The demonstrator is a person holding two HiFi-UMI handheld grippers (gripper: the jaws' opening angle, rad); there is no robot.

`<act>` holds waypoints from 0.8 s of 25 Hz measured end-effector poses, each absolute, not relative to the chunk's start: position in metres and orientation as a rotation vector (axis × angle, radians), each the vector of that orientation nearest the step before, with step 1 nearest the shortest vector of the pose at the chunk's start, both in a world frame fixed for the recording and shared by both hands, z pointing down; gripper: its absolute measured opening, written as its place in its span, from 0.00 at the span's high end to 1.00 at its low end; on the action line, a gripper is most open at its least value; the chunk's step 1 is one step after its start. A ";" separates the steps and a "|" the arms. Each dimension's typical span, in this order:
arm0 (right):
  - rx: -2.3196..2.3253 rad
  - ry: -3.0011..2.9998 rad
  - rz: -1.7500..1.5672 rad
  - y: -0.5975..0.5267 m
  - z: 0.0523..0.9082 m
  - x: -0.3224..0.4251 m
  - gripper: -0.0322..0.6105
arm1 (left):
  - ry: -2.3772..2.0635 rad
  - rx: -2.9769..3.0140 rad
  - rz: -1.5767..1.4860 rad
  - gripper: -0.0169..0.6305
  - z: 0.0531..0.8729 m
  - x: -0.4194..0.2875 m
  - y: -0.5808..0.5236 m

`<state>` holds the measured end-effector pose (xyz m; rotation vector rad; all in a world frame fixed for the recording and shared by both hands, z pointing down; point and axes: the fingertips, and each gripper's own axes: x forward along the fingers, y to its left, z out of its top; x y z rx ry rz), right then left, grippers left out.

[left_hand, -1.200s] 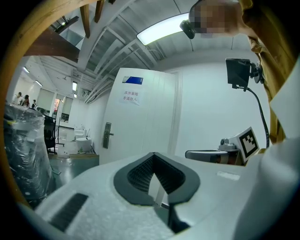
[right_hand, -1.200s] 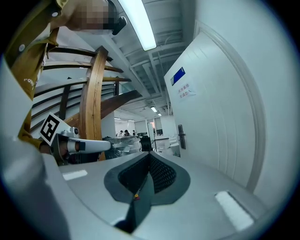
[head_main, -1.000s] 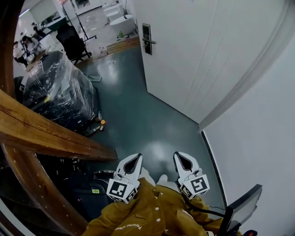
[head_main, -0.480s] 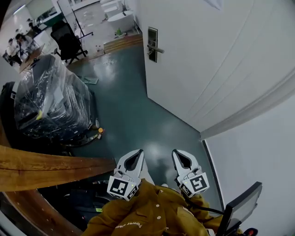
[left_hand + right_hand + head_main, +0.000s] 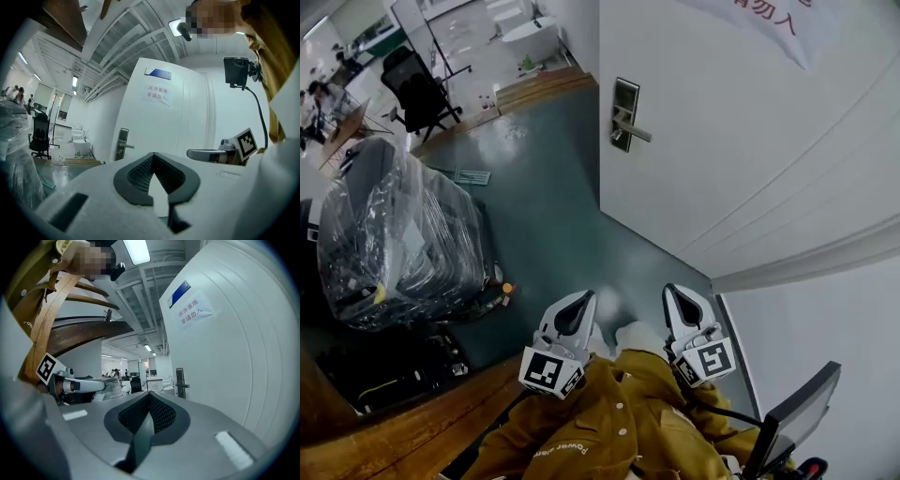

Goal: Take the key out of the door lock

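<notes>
A white door (image 5: 741,141) stands ahead on the right. It carries a dark lock plate (image 5: 623,111) with a silver lever handle (image 5: 636,131); I can make out no key at this distance. The lock plate (image 5: 122,143) appears small and far in the left gripper view, and the lock plate (image 5: 180,379) is just as small in the right gripper view. My left gripper (image 5: 583,298) and right gripper (image 5: 672,292) are held side by side close to the body, both shut and empty, well short of the door.
A plastic-wrapped stack of goods (image 5: 394,234) sits on the floor at left, with a black office chair (image 5: 417,94) beyond it. A wooden rail (image 5: 394,431) crosses the lower left. A dark screen on a stand (image 5: 792,412) is at the lower right. A paper sign (image 5: 759,19) hangs on the door.
The whole view has moved toward the door: the lock plate looks larger and nearer, and the wooden rail has slid down to the lower left. Both grippers stay shut, side by side.
</notes>
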<state>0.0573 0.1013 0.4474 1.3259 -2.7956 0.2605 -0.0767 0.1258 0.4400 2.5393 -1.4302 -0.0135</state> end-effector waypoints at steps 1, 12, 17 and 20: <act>1.332 -2.789 0.266 0.089 0.449 0.056 0.94 | -1.422 2.540 -0.010 0.98 0.442 -0.079 0.114; 1.282 -2.806 0.195 -0.103 0.457 0.051 0.94 | -1.421 2.529 0.013 0.98 0.449 -0.076 -0.076; 1.200 -2.831 0.168 -0.163 0.457 0.046 0.94 | -1.408 2.483 0.007 0.98 0.455 -0.059 -0.143; 1.152 -2.827 0.147 -0.194 0.459 0.041 0.94 | -1.430 2.439 -0.016 0.98 0.460 -0.063 -0.175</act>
